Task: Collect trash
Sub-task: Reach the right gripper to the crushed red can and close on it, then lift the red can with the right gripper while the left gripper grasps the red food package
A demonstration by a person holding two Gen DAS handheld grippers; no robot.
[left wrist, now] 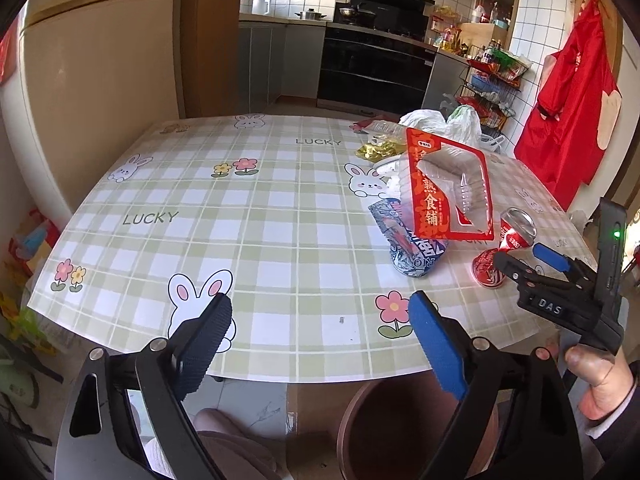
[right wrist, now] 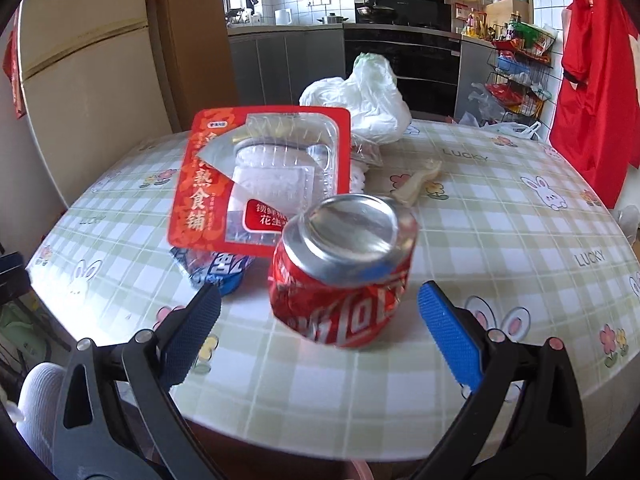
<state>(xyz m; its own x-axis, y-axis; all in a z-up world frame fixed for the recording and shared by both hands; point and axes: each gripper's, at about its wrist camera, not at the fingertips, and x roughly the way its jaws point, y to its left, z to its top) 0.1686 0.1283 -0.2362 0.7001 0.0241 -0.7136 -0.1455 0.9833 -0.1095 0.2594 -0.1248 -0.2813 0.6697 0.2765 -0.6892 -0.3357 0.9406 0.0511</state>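
Right wrist view: right gripper [right wrist: 320,316] wide open, flanking crushed can [right wrist: 344,268], untouched.

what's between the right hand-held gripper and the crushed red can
Nothing: in the right wrist view only bare tablecloth lies between the open right hand-held gripper and the crushed red can.
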